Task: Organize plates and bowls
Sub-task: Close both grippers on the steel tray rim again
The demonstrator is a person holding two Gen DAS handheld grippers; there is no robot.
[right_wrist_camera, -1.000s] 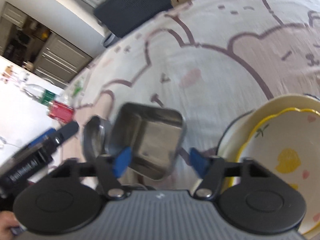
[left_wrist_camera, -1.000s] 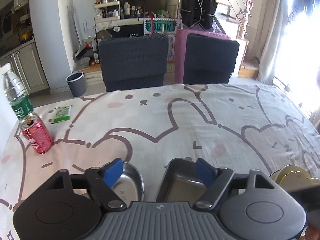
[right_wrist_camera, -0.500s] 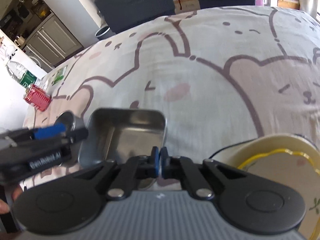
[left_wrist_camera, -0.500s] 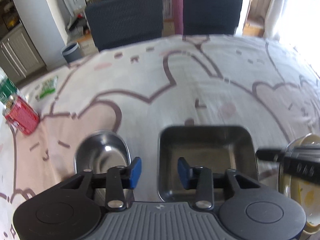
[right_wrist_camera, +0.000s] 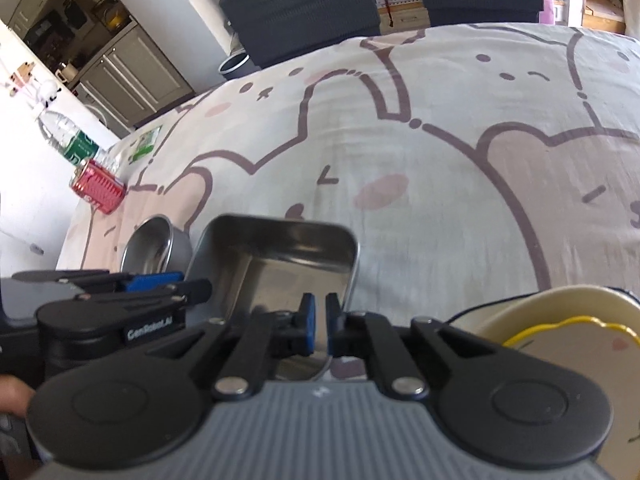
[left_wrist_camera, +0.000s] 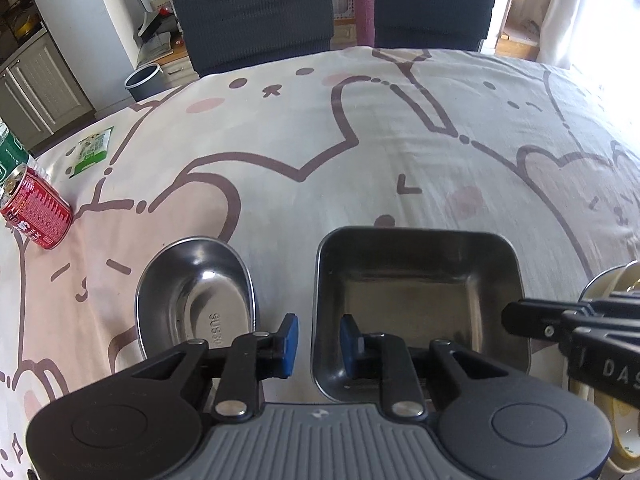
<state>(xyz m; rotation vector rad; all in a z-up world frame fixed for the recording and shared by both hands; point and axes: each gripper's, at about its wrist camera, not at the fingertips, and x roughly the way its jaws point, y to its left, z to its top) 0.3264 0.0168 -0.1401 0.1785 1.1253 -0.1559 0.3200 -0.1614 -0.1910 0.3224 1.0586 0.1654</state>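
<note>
I've got the L claw (left_wrist_camera: 315, 344) half-open astride the tray (left_wrist_camera: 420, 300) rim; R claw (right_wrist_camera: 319, 322) nearly clenched on its 3 o'clock rim. Next: lift.

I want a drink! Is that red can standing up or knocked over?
Standing up. The red can stands on its base on the tablecloth, silver top facing up; the fisheye makes it look tilted.

Both cams sit low, close over the table (left_wrist_camera: 400, 152), facing the chairs (left_wrist_camera: 256, 12); right cam tilted. Shared: square tray (left_wrist_camera: 420, 292), round bowl (right_wrist_camera: 156, 246), red can (right_wrist_camera: 98, 188).

Red can (left_wrist_camera: 36, 214), pink-bear tablecloth (left_wrist_camera: 360, 140)
</note>
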